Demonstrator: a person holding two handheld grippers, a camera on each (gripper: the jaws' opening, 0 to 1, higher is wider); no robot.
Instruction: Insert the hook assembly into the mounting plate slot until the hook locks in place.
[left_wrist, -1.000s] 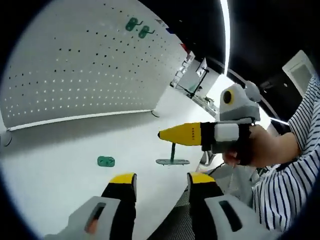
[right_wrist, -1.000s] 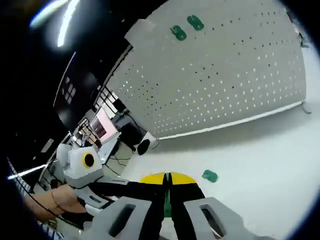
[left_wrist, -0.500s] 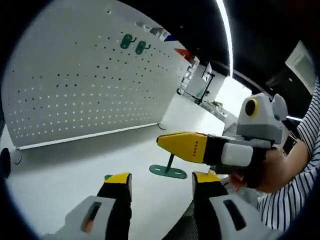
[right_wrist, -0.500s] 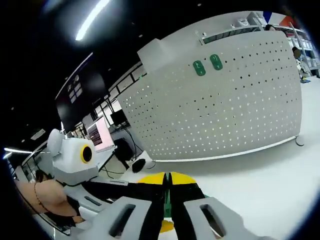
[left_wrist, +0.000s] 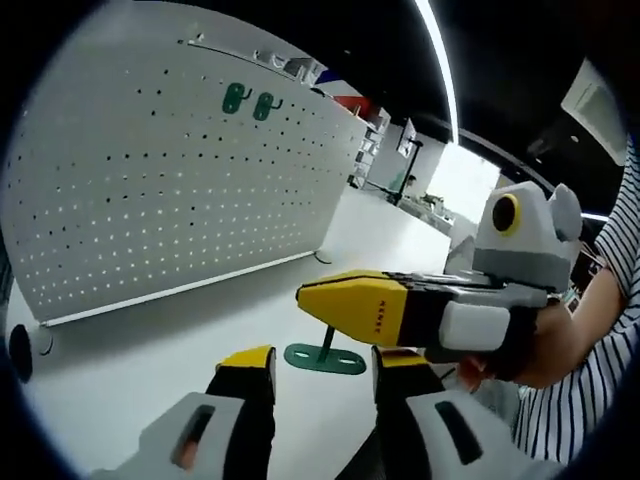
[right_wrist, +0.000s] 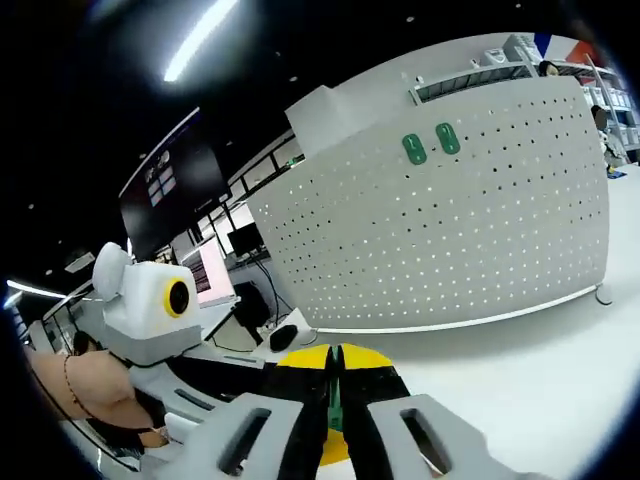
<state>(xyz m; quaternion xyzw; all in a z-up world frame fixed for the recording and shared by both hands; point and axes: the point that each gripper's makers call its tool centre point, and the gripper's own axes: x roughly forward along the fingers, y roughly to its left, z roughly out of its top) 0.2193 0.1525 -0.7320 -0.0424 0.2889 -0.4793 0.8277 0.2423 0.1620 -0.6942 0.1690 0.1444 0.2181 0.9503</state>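
A white pegboard mounting plate (left_wrist: 150, 180) (right_wrist: 470, 230) stands upright at the back of the white table (left_wrist: 110, 370). Two green hooks (left_wrist: 248, 100) (right_wrist: 430, 144) hang side by side near its top. My right gripper (left_wrist: 305, 298) (right_wrist: 335, 358) is shut on a green hook assembly (left_wrist: 325, 355), gripping its stem, with the oval base hanging just above the table. A thin green strip of the hook assembly (right_wrist: 334, 405) shows between the shut jaws. My left gripper (left_wrist: 322, 362) is open just below and in front of the hook, holding nothing.
A person's hand (left_wrist: 545, 345) and striped sleeve (left_wrist: 590, 400) hold the right gripper. Another hand (right_wrist: 85, 385) holds the left gripper (right_wrist: 220, 375). Shelves and desks (left_wrist: 400, 160) lie past the pegboard's right end. A round foot (left_wrist: 20, 350) sits at its left base.
Both views have tilted up toward the pegboard. The right gripper with the hook has come nearer and further left in the left gripper view. The small green piece on the table has left view.
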